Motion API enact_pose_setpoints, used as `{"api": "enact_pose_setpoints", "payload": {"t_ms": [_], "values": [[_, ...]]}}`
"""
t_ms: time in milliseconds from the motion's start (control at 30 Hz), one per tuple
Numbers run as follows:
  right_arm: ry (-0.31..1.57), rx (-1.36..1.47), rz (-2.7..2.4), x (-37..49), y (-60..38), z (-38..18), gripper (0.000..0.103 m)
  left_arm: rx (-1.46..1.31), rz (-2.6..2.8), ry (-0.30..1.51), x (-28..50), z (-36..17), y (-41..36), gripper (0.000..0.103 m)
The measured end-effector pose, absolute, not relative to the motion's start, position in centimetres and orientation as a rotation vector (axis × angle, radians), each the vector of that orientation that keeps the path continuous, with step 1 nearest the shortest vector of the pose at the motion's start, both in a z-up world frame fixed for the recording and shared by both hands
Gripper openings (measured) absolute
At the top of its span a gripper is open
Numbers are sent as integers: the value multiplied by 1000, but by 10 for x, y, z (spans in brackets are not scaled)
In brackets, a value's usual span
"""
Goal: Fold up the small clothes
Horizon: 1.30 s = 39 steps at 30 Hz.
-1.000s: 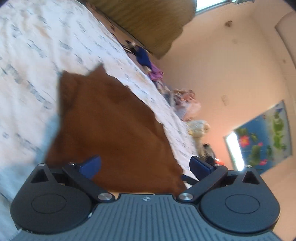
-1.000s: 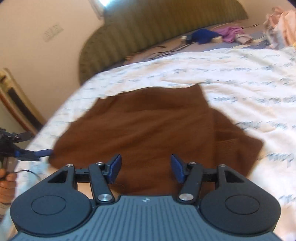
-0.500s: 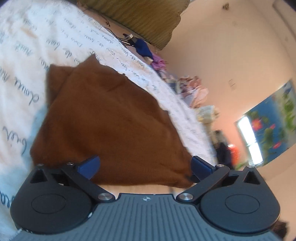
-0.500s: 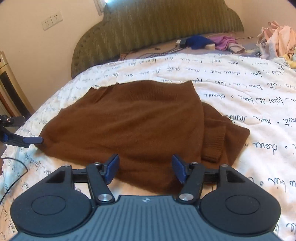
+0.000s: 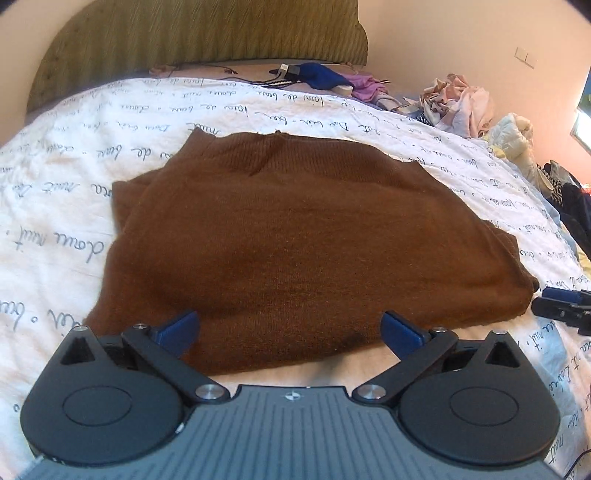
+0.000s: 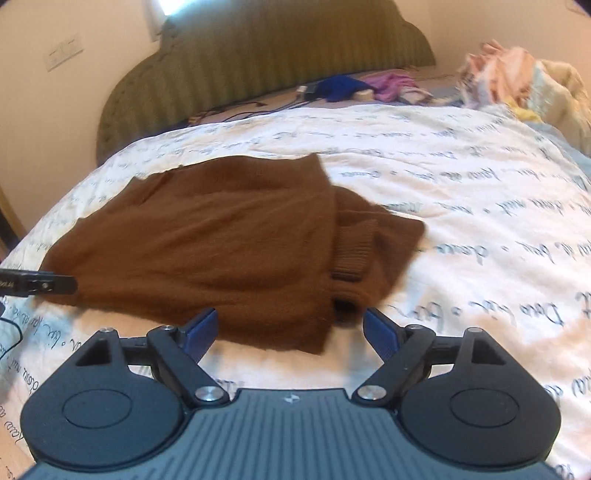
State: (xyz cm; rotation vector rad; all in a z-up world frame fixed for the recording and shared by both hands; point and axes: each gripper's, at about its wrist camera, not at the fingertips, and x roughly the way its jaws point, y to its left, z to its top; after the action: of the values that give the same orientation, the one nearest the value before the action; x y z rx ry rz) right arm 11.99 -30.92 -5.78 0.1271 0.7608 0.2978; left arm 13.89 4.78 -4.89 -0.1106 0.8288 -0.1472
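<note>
Both wrist views have swung round vs 1 s ago; L cam, which looked across the bed at the wall, now faces the headboard (image 5: 207,33) square-on. Probably lining up for the next fold — a judgement.

L gripper (image 5: 290,328) spread wide, holds nothing; R gripper (image 6: 288,330) also spread, wider than 0.5 s ago.

Brown sweater (image 5: 295,236) lies flat on the white printed bedspread (image 5: 48,206), partly folded — ribbed cuff (image 6: 352,254) tucked at its R side. Near hem just ahead of both claws.

Bare duvet (image 6: 480,229) R of brown sweater (image 6: 207,243); clothes pile (image 6: 517,81) crowds far R edge.
</note>
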Motion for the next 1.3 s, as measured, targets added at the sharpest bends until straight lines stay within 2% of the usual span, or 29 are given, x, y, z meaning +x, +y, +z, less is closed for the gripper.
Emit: {"api": "enact_pose_setpoints", "payload": {"t_ms": [267, 367, 600, 833, 1100, 1300], "values": [[828, 446, 262, 124, -369, -84, 86, -92, -128, 849, 133, -49, 58, 103], [824, 601, 315, 126, -385, -97, 98, -201, -171, 870, 138, -52, 80, 103], [817, 870, 362, 137, -409, -110, 101, -612, -315, 872, 149, -60, 153, 103], [870, 934, 437, 161, -396, -114, 102, -878, -373, 868, 154, -77, 200, 103], [827, 1027, 497, 157, -399, -113, 102, -827, -338, 875, 150, -63, 226, 103], [856, 1024, 541, 152, -396, -121, 102, -860, -380, 965, 165, -83, 221, 103]]}}
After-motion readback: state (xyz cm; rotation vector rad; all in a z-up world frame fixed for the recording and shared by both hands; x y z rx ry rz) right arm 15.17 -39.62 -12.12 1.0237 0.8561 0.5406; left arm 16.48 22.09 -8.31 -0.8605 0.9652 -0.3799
